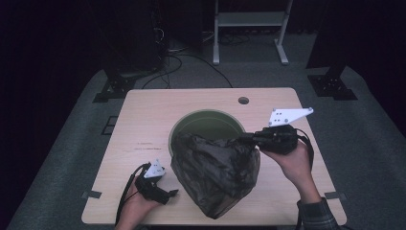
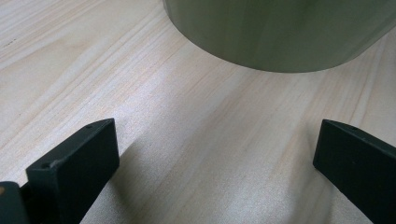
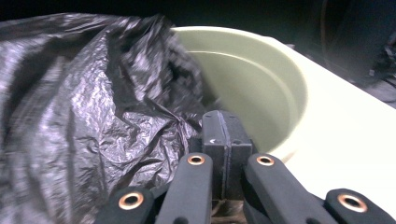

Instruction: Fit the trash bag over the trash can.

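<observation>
A crumpled black plastic bag [image 1: 215, 172] hangs over the near side of a round pale green bin [image 1: 206, 125] that stands in the middle of the wooden table [image 1: 143, 115]. My right gripper [image 1: 244, 137] reaches in from the right at the bin's rim, shut on a gathered fold of the bag's edge. In the right gripper view the jaws [image 3: 223, 126] are pressed together with the bag [image 3: 84, 102] bunched against them and the bin's inside [image 3: 261, 84] behind. My left gripper [image 1: 173, 193] lies low on the table at the front left, open. Its view shows bare wood between the jaws [image 2: 215, 135] and the bin's wall [image 2: 280, 32] ahead.
A small round hole [image 1: 243, 100] sits near the table's far edge. Grey tape marks [image 1: 91, 194] are at the front corners. Behind the table stand a white frame [image 1: 249, 19], dark stands and loose cables [image 1: 177, 62] on the grey floor.
</observation>
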`<act>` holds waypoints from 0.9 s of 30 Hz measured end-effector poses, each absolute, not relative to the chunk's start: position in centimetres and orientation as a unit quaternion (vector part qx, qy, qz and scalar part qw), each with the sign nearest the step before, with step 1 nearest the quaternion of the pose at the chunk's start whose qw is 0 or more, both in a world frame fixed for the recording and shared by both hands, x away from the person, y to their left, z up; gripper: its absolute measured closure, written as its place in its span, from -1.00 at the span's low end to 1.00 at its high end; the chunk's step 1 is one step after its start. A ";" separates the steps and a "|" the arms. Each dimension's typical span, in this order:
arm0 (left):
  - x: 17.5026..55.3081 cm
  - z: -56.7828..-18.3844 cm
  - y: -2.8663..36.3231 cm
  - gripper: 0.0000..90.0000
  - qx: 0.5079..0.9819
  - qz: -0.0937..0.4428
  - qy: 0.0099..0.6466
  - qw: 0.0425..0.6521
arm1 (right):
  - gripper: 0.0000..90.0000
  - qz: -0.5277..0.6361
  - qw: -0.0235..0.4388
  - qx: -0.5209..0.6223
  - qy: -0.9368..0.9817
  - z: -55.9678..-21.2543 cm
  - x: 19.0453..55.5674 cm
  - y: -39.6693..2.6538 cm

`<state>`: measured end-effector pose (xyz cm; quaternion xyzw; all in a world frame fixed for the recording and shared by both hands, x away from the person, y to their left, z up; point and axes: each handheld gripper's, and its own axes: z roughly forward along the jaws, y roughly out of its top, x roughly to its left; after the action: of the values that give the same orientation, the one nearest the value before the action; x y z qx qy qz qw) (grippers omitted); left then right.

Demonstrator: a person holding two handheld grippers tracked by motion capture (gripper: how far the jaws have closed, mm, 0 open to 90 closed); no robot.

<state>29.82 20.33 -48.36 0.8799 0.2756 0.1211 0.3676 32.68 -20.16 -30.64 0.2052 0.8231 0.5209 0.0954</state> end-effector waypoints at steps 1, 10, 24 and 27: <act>29.8 -48.4 20.3 -1.00 0.880 0.121 0.276 0.367 | 0.99 0.520 0.099 0.210 0.822 -30.6 33.2 -20.3; 29.8 -48.4 20.3 -1.00 0.880 0.121 0.275 0.367 | 0.99 0.523 0.125 0.242 0.807 -30.5 37.5 -20.7; 29.7 -48.3 20.5 -1.00 0.883 0.113 0.267 0.369 | 0.89 0.526 0.109 0.255 0.804 -30.8 41.4 -19.1; 29.6 -48.0 20.4 -1.00 0.884 0.115 0.262 0.371 | 0.53 0.525 0.114 0.267 0.800 -31.0 41.3 -19.3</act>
<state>29.58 20.43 -47.97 0.8835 0.2624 0.1146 0.3707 41.33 -19.27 -31.02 0.2666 0.8000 0.5253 0.1138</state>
